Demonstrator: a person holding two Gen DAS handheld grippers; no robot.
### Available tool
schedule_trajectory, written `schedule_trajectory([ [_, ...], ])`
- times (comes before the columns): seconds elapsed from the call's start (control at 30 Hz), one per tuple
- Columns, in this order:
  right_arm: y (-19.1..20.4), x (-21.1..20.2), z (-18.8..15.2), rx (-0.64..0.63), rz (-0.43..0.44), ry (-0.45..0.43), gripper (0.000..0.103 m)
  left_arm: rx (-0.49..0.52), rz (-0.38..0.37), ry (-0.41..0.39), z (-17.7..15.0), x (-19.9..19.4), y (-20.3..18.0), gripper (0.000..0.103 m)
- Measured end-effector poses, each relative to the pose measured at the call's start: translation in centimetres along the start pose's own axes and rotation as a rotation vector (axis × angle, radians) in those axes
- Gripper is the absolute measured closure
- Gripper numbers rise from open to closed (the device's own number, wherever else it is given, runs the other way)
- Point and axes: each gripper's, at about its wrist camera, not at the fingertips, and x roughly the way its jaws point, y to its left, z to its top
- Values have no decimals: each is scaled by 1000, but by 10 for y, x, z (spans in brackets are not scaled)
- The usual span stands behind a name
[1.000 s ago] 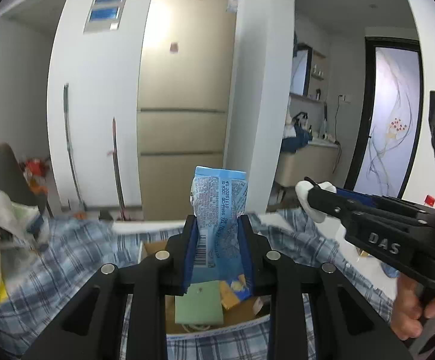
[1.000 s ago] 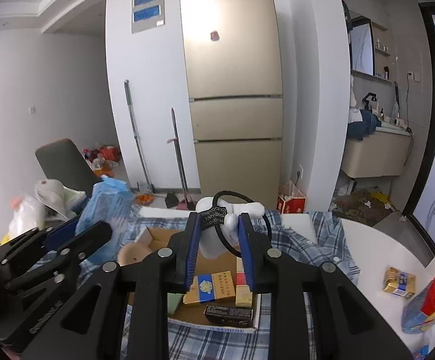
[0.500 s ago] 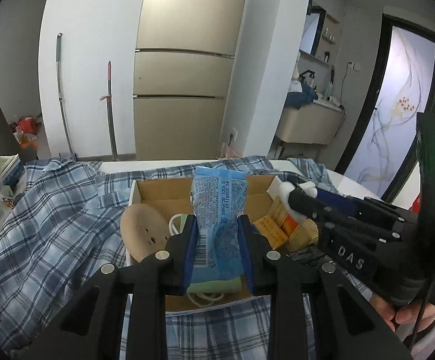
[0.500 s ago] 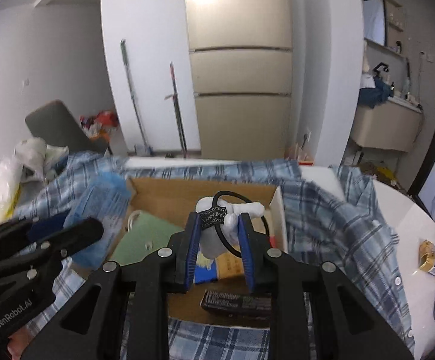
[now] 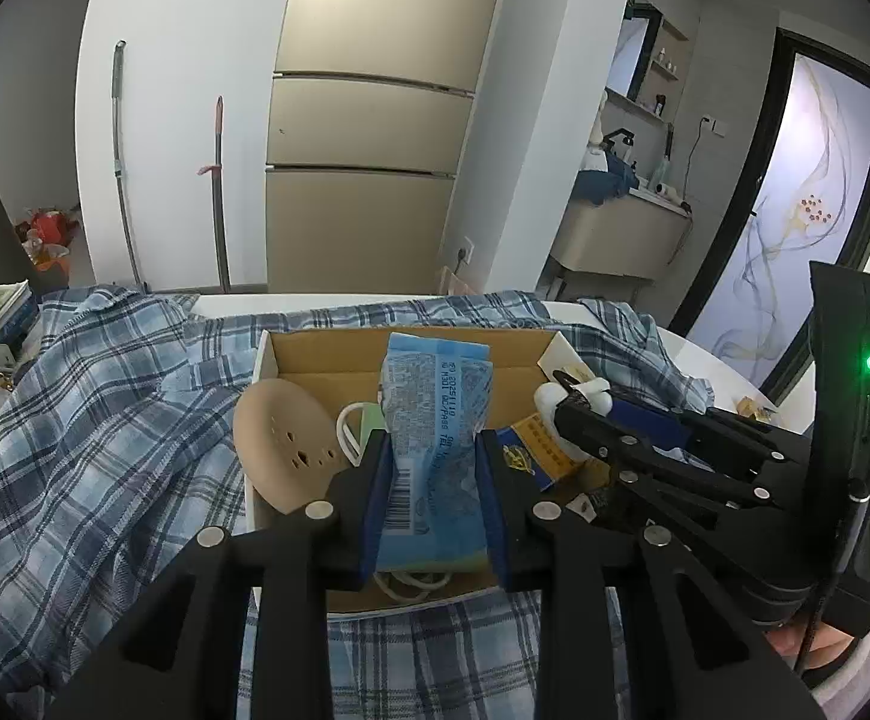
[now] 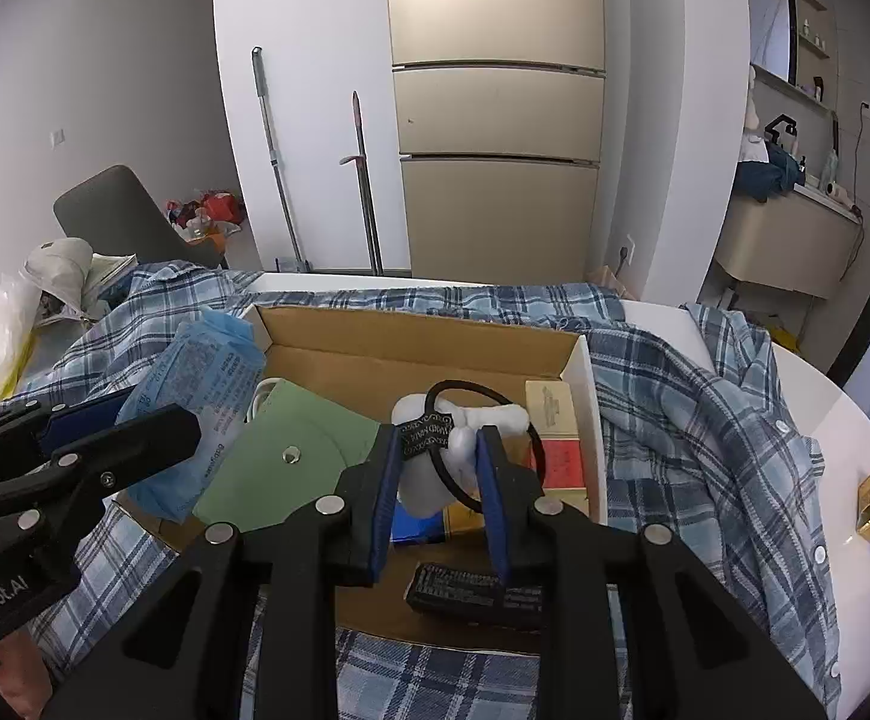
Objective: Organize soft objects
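- Blue plastic film makes up the soft pack (image 5: 435, 444); we judge it light, crushable and somewhat slick, best held across its mid-body where the contents give bulk, not at the flat sealed ends.
- The left gripper (image 5: 432, 504) is clamped on that pack at its lower half, jaws narrow, the pack standing upright above the cardboard box (image 5: 411, 354), over the box's left half.
- White and padded, the small plush item (image 6: 435, 462) with its black elastic loop (image 6: 483, 444) looks very light and compressible; we would take it by the body, as the loop alone would let it swing.
- The right gripper (image 6: 438, 480) is closed nearly to its limit on the plush body, which bulges between the pads, over the box's right half.
- Inside the box: a green flat card (image 6: 291, 462) at left, a tan perforated disc (image 5: 285, 450) leaning on the left wall, a white cable (image 5: 348, 426), small cartons (image 6: 555, 438) along the right wall, and a dark packet (image 6: 471, 594) at the near edge.
- Under the box lies a blue plaid shirt (image 6: 675, 420) spread over a white table (image 6: 825, 396).
- Judgement: both items hang just above the box, not yet released.
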Motion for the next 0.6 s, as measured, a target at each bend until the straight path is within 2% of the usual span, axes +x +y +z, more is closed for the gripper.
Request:
schedule_trajectory([
  [0.1,-1,1,-2,13,2,8,74,-9,13,13,0,2,2,73],
  [0.13,-2,1,-2,21,-1,9,61,-18,16,17,0,2,4,70],
  [0.17,-3,-1,-2,32,-3,1,40,-20,14,17,0,1,4,66],
  [0.2,-5,-4,-2,45,-1,-24,34,-20,17,12,0,1,5,49],
  [0.23,-7,-8,-2,53,-6,-50,33,-18,27,1,0,-1,4,32],
  [0.27,-7,-9,-2,53,-13,-56,33,-10,42,-23,-1,-5,2,29],
  [0.43,-7,-13,1,42,-20,-72,33,19,46,-64,1,-15,-5,28],
  [0.6,-6,-18,2,38,-27,-87,33,18,84,-124,4,-28,-6,28],
])
